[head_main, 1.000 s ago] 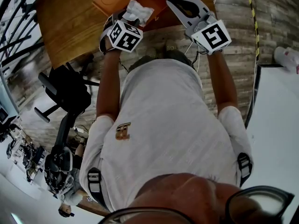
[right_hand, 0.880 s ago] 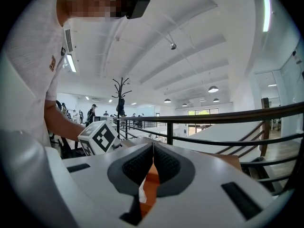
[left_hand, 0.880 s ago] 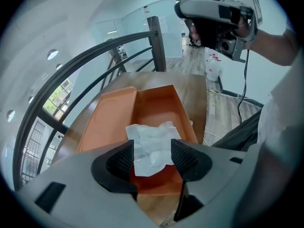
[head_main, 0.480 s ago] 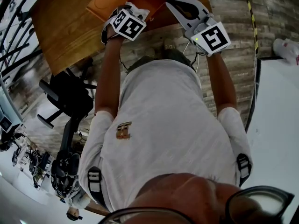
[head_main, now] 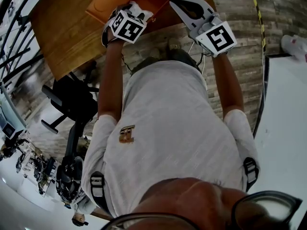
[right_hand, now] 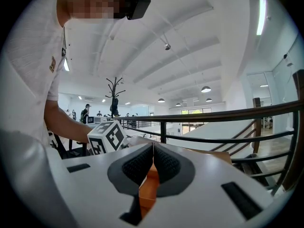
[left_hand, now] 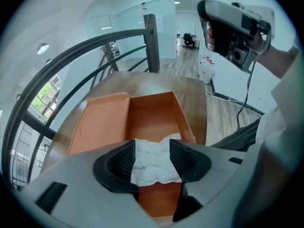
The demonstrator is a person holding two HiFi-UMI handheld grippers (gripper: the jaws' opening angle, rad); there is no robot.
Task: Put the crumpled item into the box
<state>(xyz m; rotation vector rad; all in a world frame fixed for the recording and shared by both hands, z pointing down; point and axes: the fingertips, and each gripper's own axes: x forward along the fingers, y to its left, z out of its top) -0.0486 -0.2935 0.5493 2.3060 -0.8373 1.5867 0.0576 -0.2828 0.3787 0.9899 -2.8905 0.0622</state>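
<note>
Between the left gripper's [left_hand: 152, 156] pads [left_hand: 122, 161] sits the white crumpled item [left_hand: 153, 167], pinched just over the near end of the orange box [left_hand: 153, 110]. The drop looks to be the step in hand; next those jaws must spread. The right gripper [right_hand: 152, 161], pressed shut and empty, hovers alongside. The box lid [left_hand: 99, 122] lies open, nothing blocking.

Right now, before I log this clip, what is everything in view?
box: one, orange, lid open, on the table
crumpled item: one, white, gripped over the box
table: one, brown wood, under the box
office chair: one, black, beside the table
railing: one, dark, beyond the table
left hand-held gripper: one, white, closed on the crumpled item
right hand-held gripper: one, white, jaws together, empty, right of the box
</note>
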